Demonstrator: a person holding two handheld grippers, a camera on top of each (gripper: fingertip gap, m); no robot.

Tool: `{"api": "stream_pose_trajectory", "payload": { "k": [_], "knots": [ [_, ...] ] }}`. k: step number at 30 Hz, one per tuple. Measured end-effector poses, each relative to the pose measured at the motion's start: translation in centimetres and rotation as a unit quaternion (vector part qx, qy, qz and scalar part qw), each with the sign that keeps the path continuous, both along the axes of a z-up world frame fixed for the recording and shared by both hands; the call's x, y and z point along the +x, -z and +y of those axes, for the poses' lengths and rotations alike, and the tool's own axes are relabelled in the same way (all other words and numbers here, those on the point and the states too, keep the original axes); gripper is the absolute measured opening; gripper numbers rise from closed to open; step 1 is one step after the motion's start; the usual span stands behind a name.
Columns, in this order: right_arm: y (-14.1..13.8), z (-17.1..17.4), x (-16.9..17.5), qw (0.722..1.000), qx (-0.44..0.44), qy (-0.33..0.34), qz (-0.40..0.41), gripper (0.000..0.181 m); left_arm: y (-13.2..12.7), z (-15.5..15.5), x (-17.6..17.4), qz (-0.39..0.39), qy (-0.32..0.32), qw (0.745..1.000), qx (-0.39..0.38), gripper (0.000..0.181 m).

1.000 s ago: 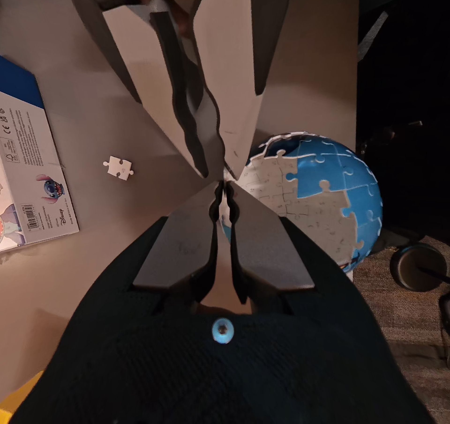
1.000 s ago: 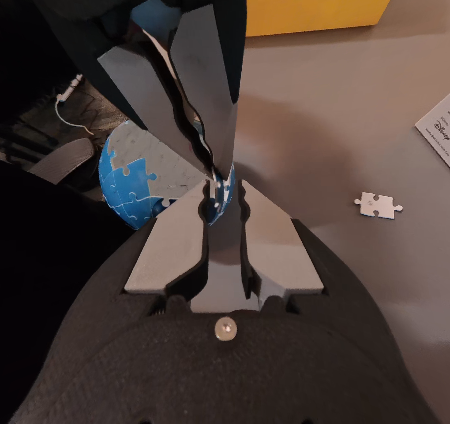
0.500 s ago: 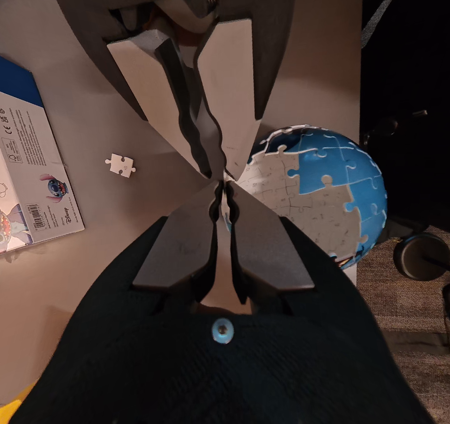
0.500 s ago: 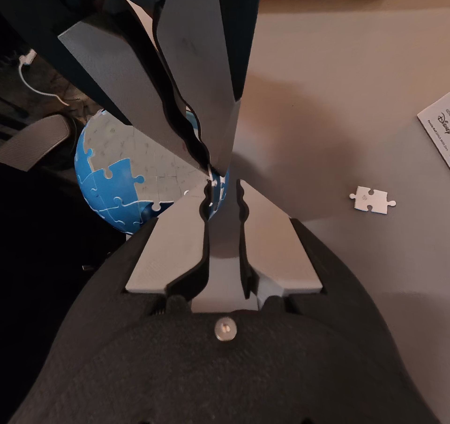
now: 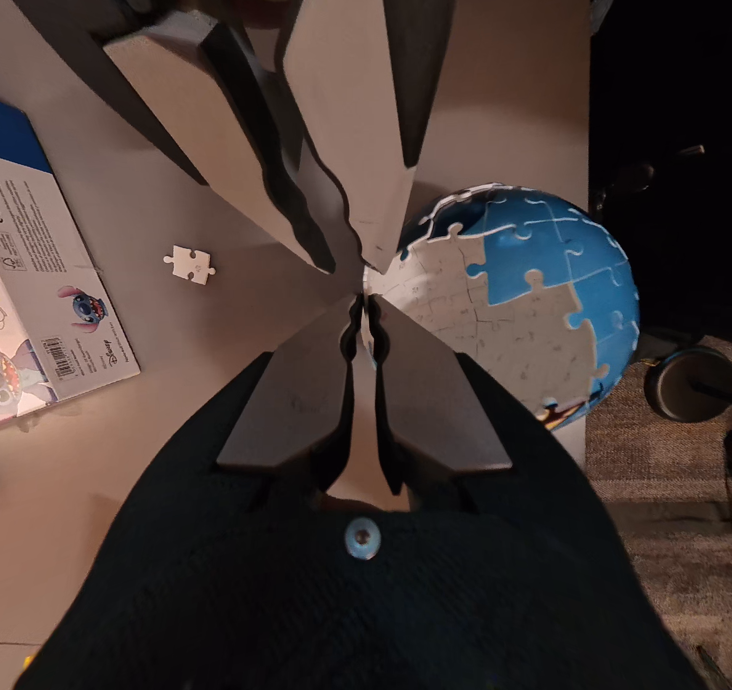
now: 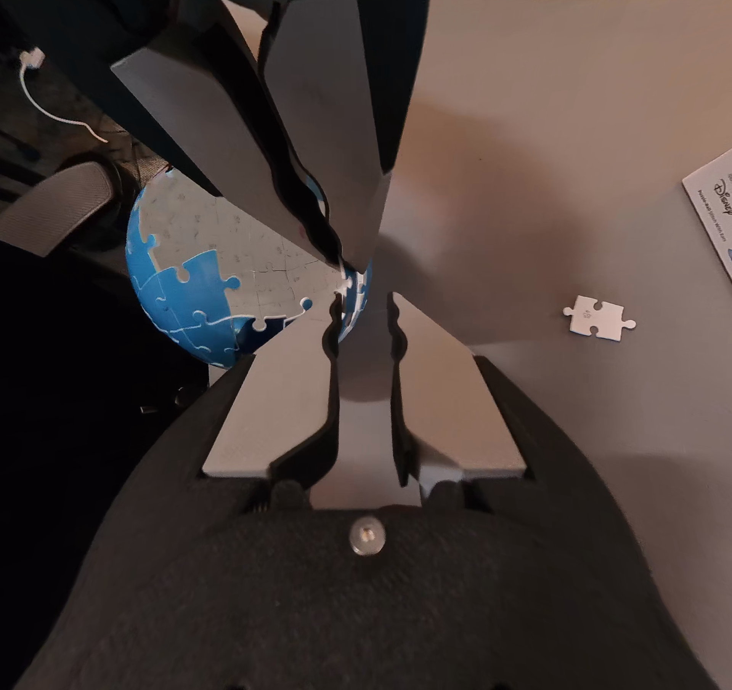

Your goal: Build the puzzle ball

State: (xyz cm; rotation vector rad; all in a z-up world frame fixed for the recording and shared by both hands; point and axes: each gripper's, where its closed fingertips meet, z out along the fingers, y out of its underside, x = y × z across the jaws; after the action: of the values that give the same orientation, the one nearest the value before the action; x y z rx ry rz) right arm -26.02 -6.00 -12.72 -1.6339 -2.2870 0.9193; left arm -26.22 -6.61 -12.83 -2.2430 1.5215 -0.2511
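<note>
From my left wrist, my left tongs (image 5: pixel 366 301) are clenched on the ball's (image 5: pixel 554 299) white rim so the half-built shell hangs steady over the bench (image 5: pixel 119 473) edge, and my right tongs (image 5: pixel 348 267) sit parted just beyond them. From my right wrist, those right tongs (image 6: pixel 364 301) are released, straddling the rim beside the left tongs (image 6: pixel 344 265), I judge to press a seam; 1 piece (image 6: pixel 598 318) waits on the bench (image 6: pixel 554 117).

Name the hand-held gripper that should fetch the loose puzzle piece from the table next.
Right. The right hand-held gripper is open and empty, while the left hand-held gripper is shut on the puzzle ball's edge, holding it. The loose puzzle piece lies nearby.
</note>
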Motion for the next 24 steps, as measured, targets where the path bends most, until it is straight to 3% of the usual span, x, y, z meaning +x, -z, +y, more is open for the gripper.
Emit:
{"api": "stream_pose_trajectory", "payload": {
  "k": [11,17,24],
  "knots": [
    [1.5,-0.4,-0.4,1.000,0.023,-0.001,-0.020,0.009,0.6,0.2,-0.1,0.015,0.011,1.000,0.004,0.001],
    [1.8,0.1,-0.8,0.998,0.054,0.007,-0.028,0.014,0.8,0.3,-0.5,0.034,0.004,0.999,0.005,0.002],
    [2.1,-0.8,-1.1,0.999,-0.026,-0.023,-0.040,0.002,1.1,0.2,-0.9,0.034,-0.022,0.999,-0.012,0.002]
  ]
}}
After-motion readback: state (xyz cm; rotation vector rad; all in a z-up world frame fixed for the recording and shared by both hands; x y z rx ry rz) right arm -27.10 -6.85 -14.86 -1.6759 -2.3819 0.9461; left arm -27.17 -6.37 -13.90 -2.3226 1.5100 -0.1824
